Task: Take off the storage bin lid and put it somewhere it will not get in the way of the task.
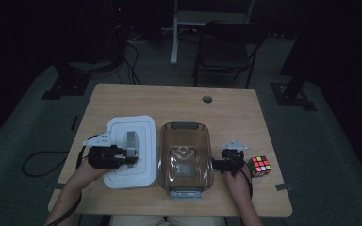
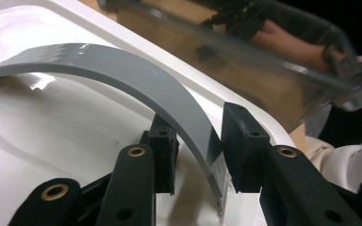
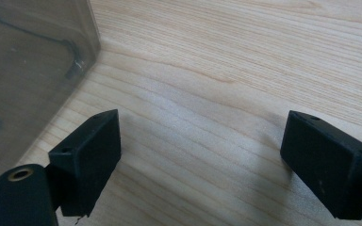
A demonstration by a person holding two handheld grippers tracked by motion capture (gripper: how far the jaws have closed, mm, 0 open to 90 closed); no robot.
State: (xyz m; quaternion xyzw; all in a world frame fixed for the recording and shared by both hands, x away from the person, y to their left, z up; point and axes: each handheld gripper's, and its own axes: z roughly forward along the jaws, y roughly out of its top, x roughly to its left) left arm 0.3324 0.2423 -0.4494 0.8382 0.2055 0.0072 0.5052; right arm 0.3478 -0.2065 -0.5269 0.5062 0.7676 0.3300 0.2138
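A white rectangular lid (image 1: 141,127) (image 2: 52,132) lies flat to the left of a clear plastic bin (image 1: 185,125) (image 2: 245,61); I cannot tell whether it rests on the table. A curved grey handle (image 1: 131,140) (image 2: 136,75) runs across its middle. My left gripper (image 1: 130,157) (image 2: 200,150) comes in from the lid's near side and is shut on the near end of that handle. My right gripper (image 1: 231,157) (image 3: 202,160) hovers low over bare wood just right of the bin (image 3: 28,61), jaws wide apart with nothing between them.
A multicoloured puzzle cube (image 1: 259,166) sits on the wooden table (image 1: 169,99) (image 3: 240,70) right of my right hand. The bin looks empty. A cable hole (image 1: 207,99) marks the table's far side. A dark folding chair (image 1: 226,47) stands beyond it.
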